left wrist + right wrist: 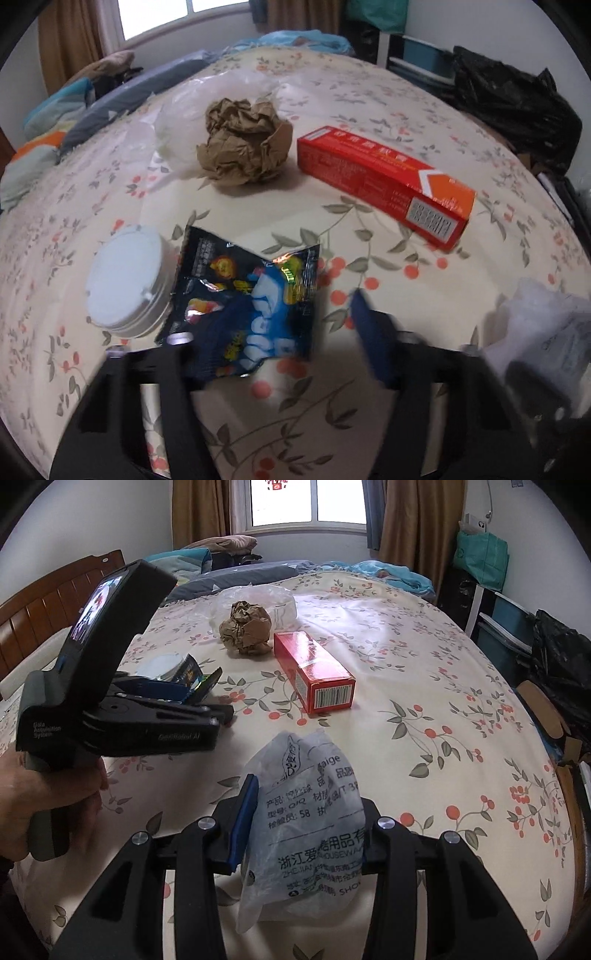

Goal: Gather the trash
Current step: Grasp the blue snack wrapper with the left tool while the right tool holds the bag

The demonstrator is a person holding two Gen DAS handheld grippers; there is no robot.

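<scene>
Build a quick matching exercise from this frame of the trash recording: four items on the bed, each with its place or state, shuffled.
Items:
1. crumpled brown paper ball
2. red carton
3. dark snack wrapper
4. clear printed bag

Places or states:
A. between the right gripper fingers
B. lying on its long side, barcode end facing the right wrist camera
C. at the left gripper, beside the round white tin
D. resting against a thin clear plastic bag far up the bed

Pairs: 1-D, 2-B, 3-C, 4-A
</scene>
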